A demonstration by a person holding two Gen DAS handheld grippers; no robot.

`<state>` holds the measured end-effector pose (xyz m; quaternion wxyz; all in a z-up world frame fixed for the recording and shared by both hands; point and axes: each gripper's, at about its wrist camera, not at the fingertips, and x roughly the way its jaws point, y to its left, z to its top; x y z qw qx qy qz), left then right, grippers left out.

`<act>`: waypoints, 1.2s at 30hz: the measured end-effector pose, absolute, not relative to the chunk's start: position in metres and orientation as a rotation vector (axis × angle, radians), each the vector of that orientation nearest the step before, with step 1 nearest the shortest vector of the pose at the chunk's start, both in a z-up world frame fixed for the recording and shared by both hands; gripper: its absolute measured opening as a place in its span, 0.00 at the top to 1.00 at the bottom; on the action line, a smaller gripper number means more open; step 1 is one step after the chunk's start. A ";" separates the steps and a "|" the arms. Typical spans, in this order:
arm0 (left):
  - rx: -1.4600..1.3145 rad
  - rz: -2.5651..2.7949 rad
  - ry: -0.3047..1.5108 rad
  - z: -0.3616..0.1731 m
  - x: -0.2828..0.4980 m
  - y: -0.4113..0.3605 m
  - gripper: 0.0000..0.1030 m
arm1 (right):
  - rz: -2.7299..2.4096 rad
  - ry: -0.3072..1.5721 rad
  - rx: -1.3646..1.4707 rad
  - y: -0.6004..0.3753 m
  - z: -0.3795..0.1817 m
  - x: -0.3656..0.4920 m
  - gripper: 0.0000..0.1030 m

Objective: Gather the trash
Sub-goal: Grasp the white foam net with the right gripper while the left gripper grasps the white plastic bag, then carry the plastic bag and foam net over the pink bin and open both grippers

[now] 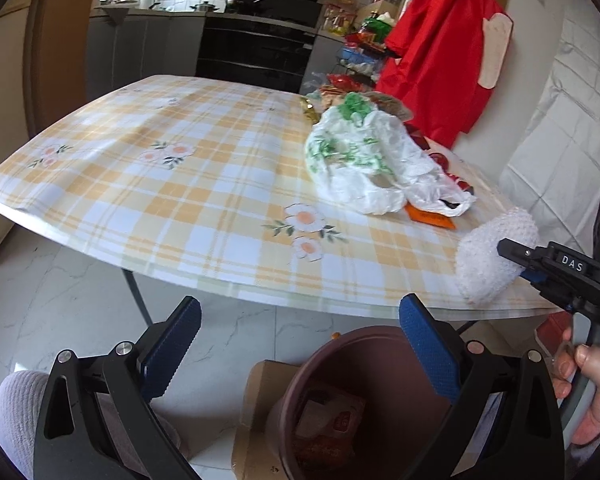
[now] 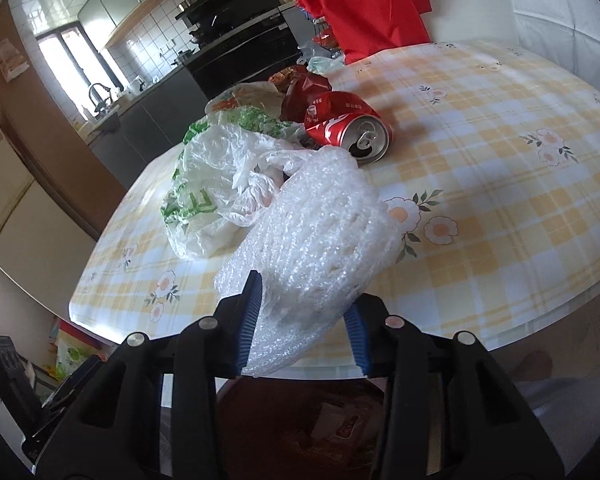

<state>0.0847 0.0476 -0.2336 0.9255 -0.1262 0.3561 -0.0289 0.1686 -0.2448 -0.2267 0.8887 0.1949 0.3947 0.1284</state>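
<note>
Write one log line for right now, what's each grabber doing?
left hand-held gripper: open, empty | right hand-held gripper: shut on foam net | bin: below

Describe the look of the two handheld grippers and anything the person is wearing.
Both grippers are black, with angled linkage arms joined by round silver pins. The left gripper has flat blue ridged pads on its fingers. The right gripper has the same blue pads and white "DAS" lettering on its side. No cables show. Clothing cannot be told.

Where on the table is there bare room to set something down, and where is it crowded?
Bare cloth covers the table from the white plastic bag toward the kitchen side, and beyond the red can toward the white wall. Crowded: the bag, can and wrappers beneath the red garment.
</note>
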 end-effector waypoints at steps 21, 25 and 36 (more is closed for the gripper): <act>-0.257 -0.016 0.796 -0.213 0.286 -0.003 0.06 | 0.254 0.740 0.488 -0.289 -0.234 0.168 0.63; -0.307 0.024 0.859 -0.230 0.307 -0.001 0.06 | 0.258 0.730 0.486 -0.292 -0.232 0.167 0.63; -0.201 -0.065 0.940 -0.236 0.273 0.001 0.80 | 0.277 0.717 0.479 -0.287 -0.226 0.164 0.63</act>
